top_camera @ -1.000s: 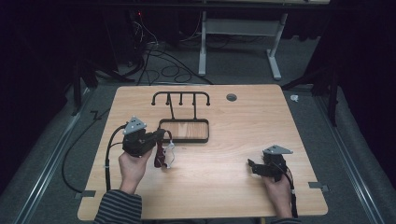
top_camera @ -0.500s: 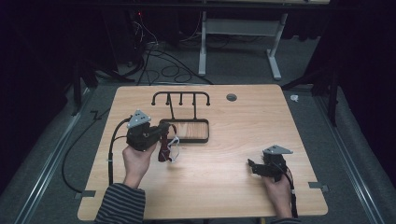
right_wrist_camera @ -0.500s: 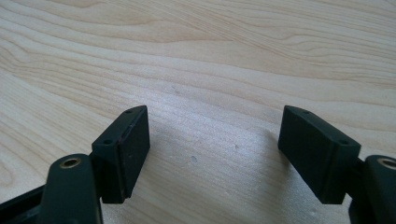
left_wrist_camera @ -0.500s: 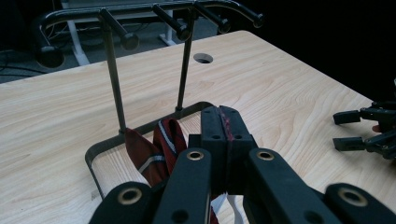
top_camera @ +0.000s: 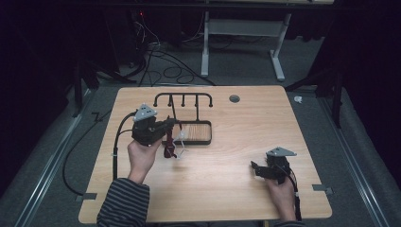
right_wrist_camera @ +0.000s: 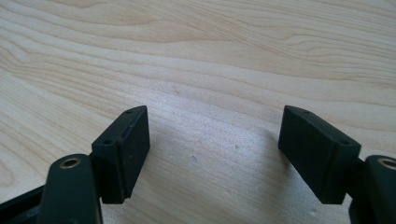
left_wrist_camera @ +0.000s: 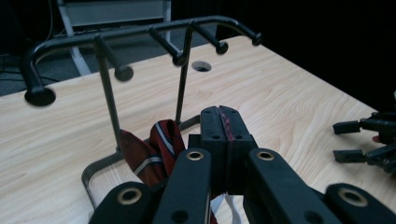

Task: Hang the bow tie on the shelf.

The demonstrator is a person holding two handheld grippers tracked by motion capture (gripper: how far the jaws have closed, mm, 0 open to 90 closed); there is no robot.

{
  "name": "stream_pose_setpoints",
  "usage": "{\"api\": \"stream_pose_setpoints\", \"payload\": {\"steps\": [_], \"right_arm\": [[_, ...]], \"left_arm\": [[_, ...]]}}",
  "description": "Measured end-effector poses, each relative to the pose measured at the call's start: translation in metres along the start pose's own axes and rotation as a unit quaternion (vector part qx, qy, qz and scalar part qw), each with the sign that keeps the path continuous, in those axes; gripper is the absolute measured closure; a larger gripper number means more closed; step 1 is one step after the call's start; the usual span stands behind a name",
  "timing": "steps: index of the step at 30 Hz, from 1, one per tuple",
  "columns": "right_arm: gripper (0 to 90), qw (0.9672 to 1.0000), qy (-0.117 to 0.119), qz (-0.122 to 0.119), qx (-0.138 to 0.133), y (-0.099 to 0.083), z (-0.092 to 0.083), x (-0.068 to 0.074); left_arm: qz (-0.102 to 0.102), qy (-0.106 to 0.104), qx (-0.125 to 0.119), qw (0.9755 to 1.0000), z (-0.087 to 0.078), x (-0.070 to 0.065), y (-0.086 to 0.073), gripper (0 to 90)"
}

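**Tie lifted toward the rack**

Now the left gripper (top_camera: 173, 125) has risen off the tabletop and swung toward the far edge, carrying the striped maroon tie (top_camera: 169, 147) with it. A second ago it sat lower and nearer the person, the tie bunched beside it; half a second ago it was already climbing. Its jaws are pressed fully together, and in the left gripper view a thin maroon strip of cloth (left_wrist_camera: 226, 125) is pinched between them while the rest hangs below, with a pale tag dangling. The tie now hangs just in front of the black hook rack (top_camera: 183, 98), over the near-left corner of the rack's wooden base (top_camera: 196, 132).

That puts the load close to the pegs (left_wrist_camera: 178, 59), so the hanging step looks near: a further lift and a forward reach would probably drape it over a peg.

The right gripper (top_camera: 257, 170) has not moved; it rests near the tabletop's near-right corner, jaws spread wide, holding nothing.
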State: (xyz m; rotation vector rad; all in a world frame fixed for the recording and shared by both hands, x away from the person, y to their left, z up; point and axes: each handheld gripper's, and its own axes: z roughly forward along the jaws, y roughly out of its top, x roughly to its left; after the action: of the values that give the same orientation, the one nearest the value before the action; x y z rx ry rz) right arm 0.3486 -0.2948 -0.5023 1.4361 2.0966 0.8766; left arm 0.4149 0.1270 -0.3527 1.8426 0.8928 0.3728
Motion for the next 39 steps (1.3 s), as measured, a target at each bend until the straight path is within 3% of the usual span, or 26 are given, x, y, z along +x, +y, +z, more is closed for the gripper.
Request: {"api": "stream_pose_setpoints", "payload": {"steps": [15,18,25,39], "right_arm": [[26.0,1.0000,0.000,0.000,0.000,0.000,0.000,0.000],[26.1,1.0000,0.000,0.001,0.000,0.000,0.000,0.000],[26.1,1.0000,0.000,0.001,0.000,0.000,0.000,0.000],[26.1,1.0000,-0.001,0.000,0.000,0.000,0.000,0.000]], "left_arm": [[0.003,-0.003,0.000,1.0000,0.010,0.002,0.017,89.6],[-0.004,-0.007,-0.003,1.0000,0.012,0.005,0.018,89.6],[-0.012,-0.004,-0.007,0.9999,0.017,0.008,0.019,89.6],[-0.009,0.001,-0.010,0.9999,0.027,0.011,0.032,89.6]]}}
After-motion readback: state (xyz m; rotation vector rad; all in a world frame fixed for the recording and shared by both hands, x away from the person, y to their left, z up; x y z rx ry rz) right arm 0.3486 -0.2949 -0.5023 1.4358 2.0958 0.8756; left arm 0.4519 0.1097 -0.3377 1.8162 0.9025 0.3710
